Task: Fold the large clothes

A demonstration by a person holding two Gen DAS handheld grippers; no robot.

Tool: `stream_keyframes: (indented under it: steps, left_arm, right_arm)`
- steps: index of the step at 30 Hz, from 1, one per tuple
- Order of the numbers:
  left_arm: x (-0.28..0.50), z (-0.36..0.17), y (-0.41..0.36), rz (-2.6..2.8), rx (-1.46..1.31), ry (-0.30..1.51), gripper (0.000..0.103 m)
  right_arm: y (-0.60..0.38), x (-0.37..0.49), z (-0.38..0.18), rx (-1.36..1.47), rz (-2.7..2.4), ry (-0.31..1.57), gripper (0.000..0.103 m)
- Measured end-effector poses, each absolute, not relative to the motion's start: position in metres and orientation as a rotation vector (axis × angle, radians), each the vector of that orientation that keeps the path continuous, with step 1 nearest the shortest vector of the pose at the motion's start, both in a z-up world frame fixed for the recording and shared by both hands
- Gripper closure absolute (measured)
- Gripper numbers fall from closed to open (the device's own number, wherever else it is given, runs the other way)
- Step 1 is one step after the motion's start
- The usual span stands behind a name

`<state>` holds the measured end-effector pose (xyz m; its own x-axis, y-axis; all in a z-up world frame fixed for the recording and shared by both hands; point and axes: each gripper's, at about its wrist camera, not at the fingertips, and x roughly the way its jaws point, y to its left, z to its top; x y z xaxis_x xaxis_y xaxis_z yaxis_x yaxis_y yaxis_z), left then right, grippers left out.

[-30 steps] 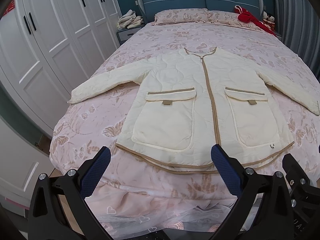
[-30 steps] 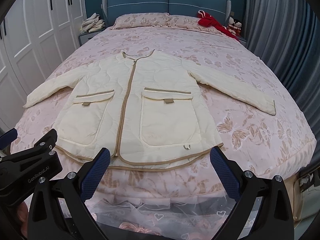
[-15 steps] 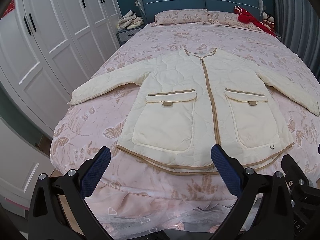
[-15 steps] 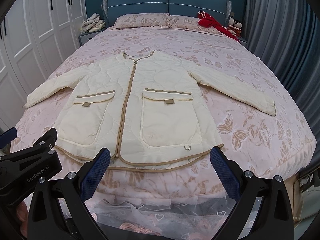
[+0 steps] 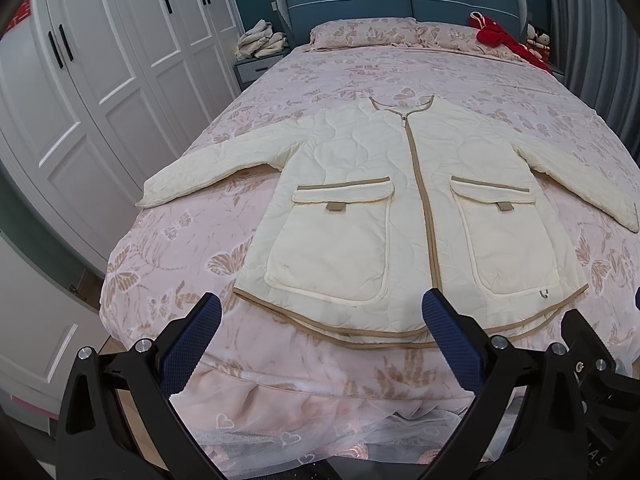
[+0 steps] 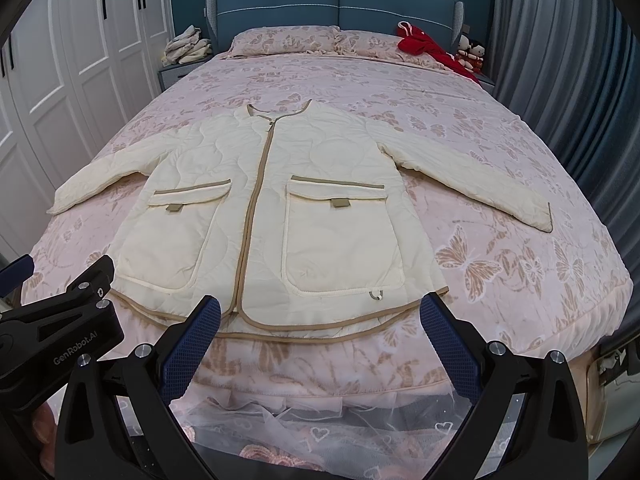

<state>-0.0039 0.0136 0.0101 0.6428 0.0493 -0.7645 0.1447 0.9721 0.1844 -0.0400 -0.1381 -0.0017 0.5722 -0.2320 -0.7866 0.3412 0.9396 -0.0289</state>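
Observation:
A cream quilted jacket with tan trim and two front pockets lies flat and zipped on the pink bed, both sleeves spread out; it also shows in the right wrist view. My left gripper is open and empty, hovering just short of the jacket's hem at the foot of the bed. My right gripper is open and empty, also just short of the hem. The left gripper's body shows at the lower left of the right wrist view.
The bed has a pink butterfly cover and a lace skirt. White wardrobes stand along the left. A red garment lies by the pillows. Grey curtains hang at the right. A nightstand with folded cloths stands at the head.
Both grippers have drifted very slightly; the jacket sits a little higher in the views. The jacket has not moved and both grippers stay open.

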Motion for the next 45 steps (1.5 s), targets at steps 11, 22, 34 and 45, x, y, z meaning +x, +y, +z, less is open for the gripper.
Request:
stream_keyframes:
  steps: [11,22,34,45]
  left_arm:
    - [-0.006,0.007,0.015,-0.058,0.242,0.89,0.005]
    - [-0.007,0.005,0.014,-0.057,0.241,0.895,0.005]
    - [-0.007,0.003,0.016,-0.057,0.242,0.902,0.005]
    - [0.007,-0.012,0.019,-0.064,0.206,0.951,0.005]
  right_arm:
    - [-0.137,-0.04,-0.003,0.128,-0.337,0.906,0.005]
    - [-0.137,-0.041,-0.004,0.128,-0.337,0.906,0.005]
    - [-0.137,-0.041,-0.004,0.129,-0.337,0.908,0.005]
    - [-0.178,-0.034,-0.016,0.2,-0.341,0.896,0.005]
